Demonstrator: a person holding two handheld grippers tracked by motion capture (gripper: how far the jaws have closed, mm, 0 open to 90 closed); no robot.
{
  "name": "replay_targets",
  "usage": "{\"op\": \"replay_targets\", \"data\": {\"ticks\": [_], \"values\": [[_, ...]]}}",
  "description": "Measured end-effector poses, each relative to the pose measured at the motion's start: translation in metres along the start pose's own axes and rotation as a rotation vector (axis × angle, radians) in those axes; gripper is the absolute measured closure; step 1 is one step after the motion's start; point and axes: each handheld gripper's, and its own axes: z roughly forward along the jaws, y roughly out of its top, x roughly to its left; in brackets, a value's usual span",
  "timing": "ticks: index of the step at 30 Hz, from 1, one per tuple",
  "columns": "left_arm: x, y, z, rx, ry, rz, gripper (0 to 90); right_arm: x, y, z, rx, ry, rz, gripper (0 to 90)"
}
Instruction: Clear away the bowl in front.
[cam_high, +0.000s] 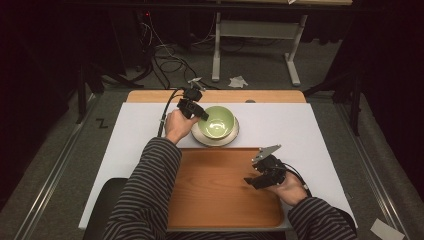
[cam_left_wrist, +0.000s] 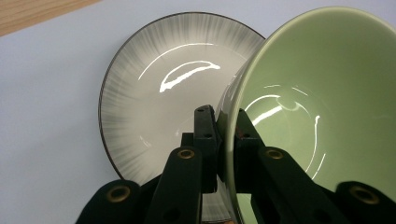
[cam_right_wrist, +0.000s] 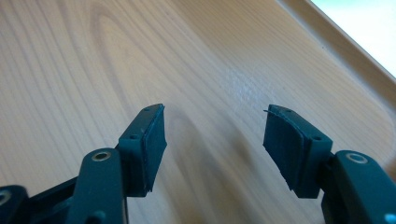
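Note:
A pale green bowl (cam_high: 218, 121) hangs just above a grey-white plate (cam_high: 231, 137) with a dark rim, at the middle back of the white table mat. My left gripper (cam_high: 202, 114) is shut on the bowl's left rim. In the left gripper view the rim of the green bowl (cam_left_wrist: 317, 93) sits pinched between the two black jaws of the left gripper (cam_left_wrist: 226, 121), with the plate (cam_left_wrist: 163, 102) below and to the left. My right gripper (cam_high: 248, 181) stands open over the wooden tray (cam_high: 210, 190); in the right gripper view the right gripper (cam_right_wrist: 215, 133) has nothing between its jaws.
The white mat (cam_high: 300, 130) covers most of the table, with a strip of wooden tabletop (cam_high: 150, 96) at the back. Beyond the table are cables (cam_high: 165, 60) on the floor and a white desk frame (cam_high: 250, 35). The tray's raised edge (cam_right_wrist: 336, 37) runs at the upper right.

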Motion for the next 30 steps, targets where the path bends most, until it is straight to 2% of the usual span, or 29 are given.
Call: {"op": "replay_targets", "data": {"ticks": [12,20,23,25,30], "values": [[-0.008,-0.003,-0.012,0.011,-0.008,0.05,84.6,-0.001,0.0,-0.003,-0.005,-0.005,0.005,40.7],[-0.014,-0.004,-0.019,0.01,-0.022,0.062,84.6,0.0,0.0,-0.002,0.004,-0.004,0.002,40.6],[-0.017,-0.007,-0.022,0.01,-0.022,0.091,84.6,0.0,0.0,-0.002,0.001,-0.006,0.0,40.6],[-0.021,-0.011,-0.025,0.001,-0.006,0.144,84.5,0.0,0.0,-0.002,0.002,-0.007,-0.004,40.5],[-0.025,-0.013,-0.03,0.006,-0.021,0.148,84.6,0.0,0.0,-0.001,0.005,-0.002,0.001,40.5]]}}
